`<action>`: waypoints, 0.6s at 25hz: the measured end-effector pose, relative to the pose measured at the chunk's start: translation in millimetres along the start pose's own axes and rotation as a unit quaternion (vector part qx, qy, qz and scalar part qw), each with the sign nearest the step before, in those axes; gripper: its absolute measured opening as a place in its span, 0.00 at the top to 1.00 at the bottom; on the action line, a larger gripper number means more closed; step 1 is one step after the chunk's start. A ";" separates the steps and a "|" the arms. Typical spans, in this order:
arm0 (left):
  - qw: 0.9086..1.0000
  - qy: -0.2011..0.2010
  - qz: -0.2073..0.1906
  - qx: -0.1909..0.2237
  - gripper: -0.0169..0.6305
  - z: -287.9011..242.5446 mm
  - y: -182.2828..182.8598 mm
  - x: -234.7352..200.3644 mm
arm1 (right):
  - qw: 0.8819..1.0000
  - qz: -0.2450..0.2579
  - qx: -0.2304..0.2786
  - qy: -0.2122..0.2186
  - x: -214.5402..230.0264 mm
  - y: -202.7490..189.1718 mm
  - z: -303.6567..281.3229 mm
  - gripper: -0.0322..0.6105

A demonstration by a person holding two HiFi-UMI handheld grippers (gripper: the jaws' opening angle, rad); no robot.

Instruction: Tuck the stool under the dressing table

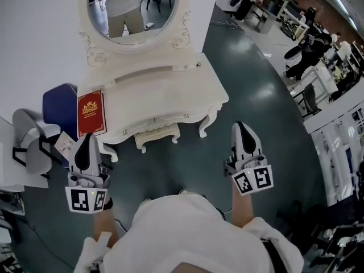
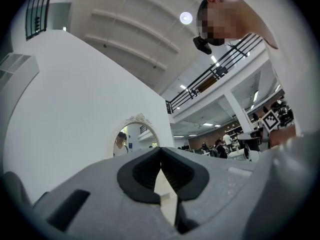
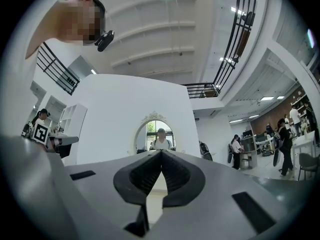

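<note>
Right gripper (image 3: 161,152)'s ribbed black jaws meet before oval carved mirror (image 3: 155,132).

**Open floor on the right, left side crowding in**

The dark floor (image 1: 187,164) is lying bare between the person and the dressing table (image 1: 165,95), leaving free passage along its front. The right gripper (image 1: 243,128) is hanging over open floor, just right of the table's front leg (image 1: 207,124). The left gripper (image 1: 89,138) is sitting close beside the table's left front corner, where a blue seat (image 1: 60,104) and a grey chair (image 1: 31,147) are hemming in that side. The stool (image 1: 157,134) is filling the gap under the table.
</note>
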State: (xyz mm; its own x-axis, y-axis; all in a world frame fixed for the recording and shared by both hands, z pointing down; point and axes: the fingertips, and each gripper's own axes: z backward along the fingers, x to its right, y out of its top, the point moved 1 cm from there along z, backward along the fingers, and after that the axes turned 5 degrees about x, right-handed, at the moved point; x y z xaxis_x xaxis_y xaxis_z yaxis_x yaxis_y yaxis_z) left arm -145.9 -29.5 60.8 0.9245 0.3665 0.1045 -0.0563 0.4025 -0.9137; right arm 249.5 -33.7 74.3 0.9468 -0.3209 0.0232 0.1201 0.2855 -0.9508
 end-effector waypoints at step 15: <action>1.000 0.002 0.013 -0.008 0.95 -7.9 -17.7 6.3 | 1.000 0.006 -0.013 0.007 -5.7 -6.8 -8.5 0.95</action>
State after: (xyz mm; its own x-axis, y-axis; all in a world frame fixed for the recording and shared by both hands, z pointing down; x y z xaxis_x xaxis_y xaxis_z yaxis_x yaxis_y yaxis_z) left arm -136.1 -40.9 74.6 0.9245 0.3729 0.0795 -0.0742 0.3804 -0.9218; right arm 240.7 -41.4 78.0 0.9442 -0.3294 0.0069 0.0998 0.2662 -0.9587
